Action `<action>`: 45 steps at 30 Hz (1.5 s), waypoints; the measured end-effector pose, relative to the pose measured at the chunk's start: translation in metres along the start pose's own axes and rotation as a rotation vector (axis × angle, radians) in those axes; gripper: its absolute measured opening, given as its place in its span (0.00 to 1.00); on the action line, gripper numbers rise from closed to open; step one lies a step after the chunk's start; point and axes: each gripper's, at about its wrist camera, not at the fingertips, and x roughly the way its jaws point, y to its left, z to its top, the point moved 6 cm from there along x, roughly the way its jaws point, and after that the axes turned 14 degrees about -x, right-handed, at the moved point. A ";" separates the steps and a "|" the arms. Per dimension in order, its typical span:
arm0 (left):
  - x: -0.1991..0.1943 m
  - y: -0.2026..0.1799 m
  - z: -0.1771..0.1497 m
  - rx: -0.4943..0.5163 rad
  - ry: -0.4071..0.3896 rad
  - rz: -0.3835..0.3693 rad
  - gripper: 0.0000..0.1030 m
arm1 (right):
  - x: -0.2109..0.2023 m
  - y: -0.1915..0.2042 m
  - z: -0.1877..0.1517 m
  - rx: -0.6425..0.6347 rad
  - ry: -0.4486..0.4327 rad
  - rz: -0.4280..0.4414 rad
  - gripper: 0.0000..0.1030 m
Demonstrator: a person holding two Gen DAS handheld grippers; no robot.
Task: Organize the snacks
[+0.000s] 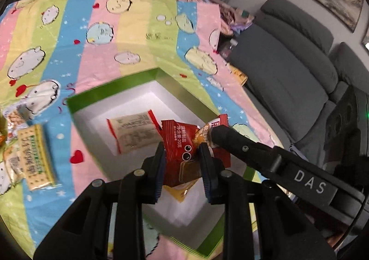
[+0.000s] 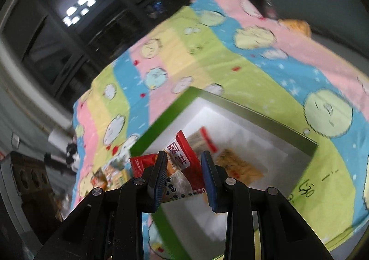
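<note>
We've got a crinkly red snack packet [image 1: 178, 142] clamped in our left gripper [image 1: 183, 163] over the green-rimmed white box [image 1: 110, 89]. Our right gripper [image 2: 183, 174] pinches a red-and-white packet [image 2: 182, 156] there too. Box mostly bare; striped cartoon cloth [image 1: 138, 18] around it.

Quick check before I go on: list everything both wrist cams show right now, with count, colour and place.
Green-rimmed white box: one, open, on the cloth.
Striped cartoon-print cloth: one, pastel, covering the table.
White red-edged snack packet: one, lying in the box.
Dark red snack packet: one, between the left gripper's pads, over the box.
Red-and-white snack packet: one, between the right gripper's pads.
Yellow-green cracker packet: one, on the cloth left of the box.
Grey sofa: one, beyond the table.
Left gripper: black, shut on its packet.
Right gripper: black, shut on its packet.
</note>
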 end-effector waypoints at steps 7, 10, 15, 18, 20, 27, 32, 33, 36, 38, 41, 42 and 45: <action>0.033 -0.005 -0.009 -0.041 0.034 0.035 0.27 | 0.013 -0.035 -0.004 0.083 0.032 -0.032 0.33; 0.041 -0.001 -0.013 -0.052 0.036 0.058 0.30 | 0.018 -0.039 -0.007 0.086 0.054 -0.031 0.33; 0.050 0.009 -0.015 -0.091 0.064 0.051 0.32 | 0.023 -0.041 -0.012 0.074 0.085 -0.072 0.33; 0.049 0.009 -0.016 -0.076 0.060 0.060 0.31 | 0.024 -0.041 -0.012 0.064 0.092 -0.095 0.33; 0.050 0.009 -0.017 -0.066 0.060 0.073 0.31 | 0.024 -0.041 -0.013 0.056 0.100 -0.113 0.31; 0.056 0.009 -0.029 0.057 0.054 0.154 0.29 | 0.030 -0.030 -0.018 0.008 0.145 -0.133 0.31; 0.052 0.016 -0.030 0.075 0.080 0.099 0.24 | 0.031 -0.026 -0.023 -0.019 0.167 -0.198 0.31; 0.051 0.017 -0.029 0.073 0.080 0.094 0.21 | 0.031 -0.026 -0.024 -0.018 0.170 -0.201 0.31; 0.047 0.027 -0.027 0.068 0.077 0.085 0.08 | 0.030 -0.021 -0.029 -0.028 0.189 -0.212 0.31; 0.044 0.033 -0.026 0.068 0.080 0.084 0.04 | 0.030 -0.018 -0.032 -0.047 0.203 -0.233 0.30; 0.039 0.042 -0.023 0.038 0.100 0.060 0.04 | 0.031 -0.013 -0.035 -0.059 0.221 -0.259 0.30; 0.039 0.043 -0.022 0.042 0.103 0.069 0.04 | 0.032 -0.010 -0.036 -0.062 0.227 -0.259 0.30; 0.036 0.045 -0.022 0.090 0.078 0.107 0.04 | 0.033 -0.007 -0.039 -0.065 0.246 -0.231 0.30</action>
